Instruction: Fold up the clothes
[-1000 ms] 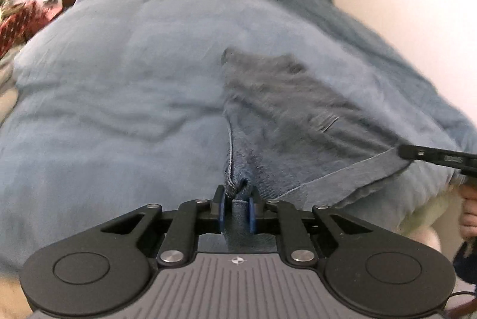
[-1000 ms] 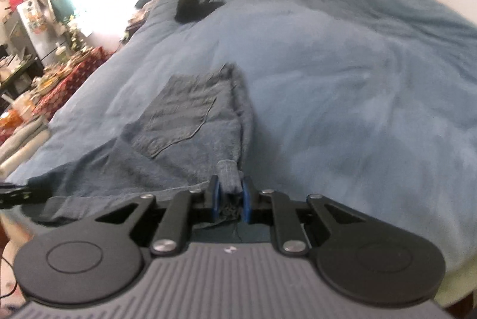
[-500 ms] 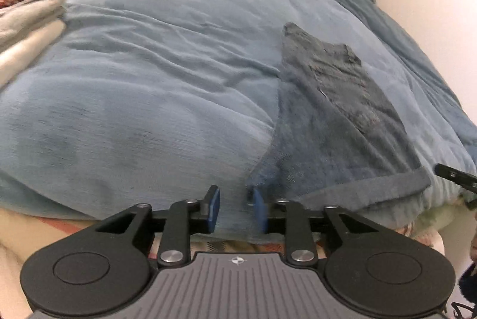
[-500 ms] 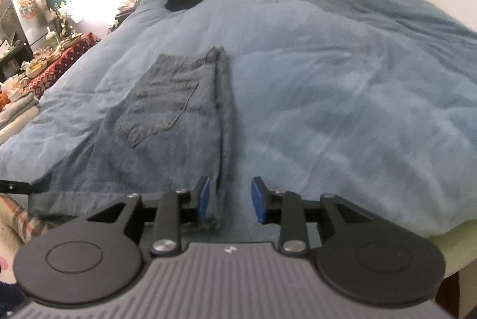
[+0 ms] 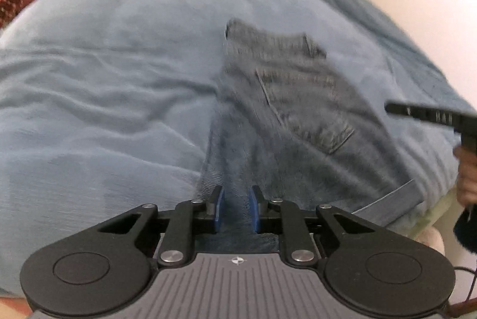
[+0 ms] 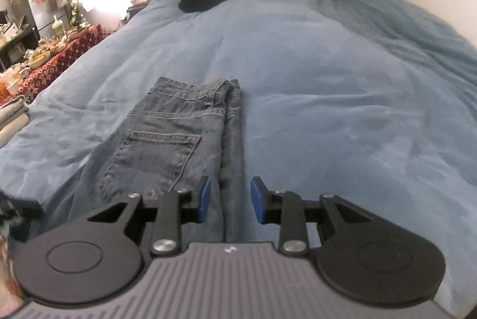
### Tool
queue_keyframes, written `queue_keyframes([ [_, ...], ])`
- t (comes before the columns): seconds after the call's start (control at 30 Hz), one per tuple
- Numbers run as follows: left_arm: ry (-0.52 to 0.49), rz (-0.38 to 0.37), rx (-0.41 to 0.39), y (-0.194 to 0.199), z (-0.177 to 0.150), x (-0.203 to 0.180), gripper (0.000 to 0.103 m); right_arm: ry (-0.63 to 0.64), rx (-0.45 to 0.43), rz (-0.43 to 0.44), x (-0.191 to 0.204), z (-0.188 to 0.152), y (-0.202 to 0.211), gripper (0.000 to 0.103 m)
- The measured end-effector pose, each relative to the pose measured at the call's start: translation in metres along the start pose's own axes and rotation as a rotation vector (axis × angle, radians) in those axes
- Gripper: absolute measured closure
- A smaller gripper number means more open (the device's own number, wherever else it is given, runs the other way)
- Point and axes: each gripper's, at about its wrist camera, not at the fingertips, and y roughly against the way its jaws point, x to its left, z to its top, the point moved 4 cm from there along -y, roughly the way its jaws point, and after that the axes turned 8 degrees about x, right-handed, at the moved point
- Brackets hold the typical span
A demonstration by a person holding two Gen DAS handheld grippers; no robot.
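Between folds: both tongs parted and empty over halved jeans on bed, next regripping the leg end to fold toward the waistband

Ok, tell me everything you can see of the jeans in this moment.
The jeans are blue denim, faded, with lighter contrast stitching. They lie flat on the blue duvet, folded lengthwise so one leg covers the other, waistband away from the cameras. A back pocket faces up, and a belt loop shows at the waistband. The folded edge runs toward the right gripper, whose jaws are open around it without pressing. The left gripper straddles the other long edge, also open.
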Motion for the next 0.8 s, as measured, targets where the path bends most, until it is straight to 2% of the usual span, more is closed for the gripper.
queue_keyframes([
  [0.2,0.014,-0.009,-0.003,-0.012,0.0,0.003,0.086,0.019,0.041,0.033,0.007,0.013,-0.045,0.071],
  [0.23,0.019,-0.012,-0.002,-0.012,0.0,0.004,0.086,0.015,0.055,0.039,0.009,0.013,-0.05,0.075],
  [0.27,0.024,-0.015,0.0,-0.013,0.001,0.005,0.086,0.015,0.063,0.034,0.012,0.013,-0.053,0.089],
  [0.3,0.023,-0.015,0.002,-0.014,0.001,0.005,0.086,0.024,0.064,0.019,0.015,0.011,-0.054,0.092],
  [0.33,0.02,-0.01,0.006,-0.016,0.0,0.005,0.086,0.04,0.054,-0.014,0.019,0.01,-0.053,0.099],
  [0.47,0.003,0.002,0.014,-0.022,-0.003,0.006,0.086,0.032,0.01,-0.083,0.013,0.01,-0.044,0.103],
  [0.53,-0.004,0.006,0.015,-0.023,-0.006,0.006,0.086,-0.003,0.016,-0.215,-0.005,0.009,-0.05,0.103],
  [0.6,0.0,0.005,0.013,-0.023,-0.007,0.007,0.086,-0.132,0.081,-0.113,-0.027,0.006,-0.057,0.103],
  [0.67,0.01,0.0,0.014,-0.022,-0.005,0.007,0.086,-0.195,0.053,-0.036,-0.035,0.006,-0.047,0.103],
  [0.73,0.022,-0.009,0.016,-0.022,-0.004,0.006,0.086,-0.193,0.012,0.046,-0.028,0.008,-0.033,0.097],
  [0.8,0.015,-0.012,0.012,-0.019,-0.003,0.004,0.086,-0.149,-0.006,0.075,-0.017,0.008,-0.026,0.092],
])
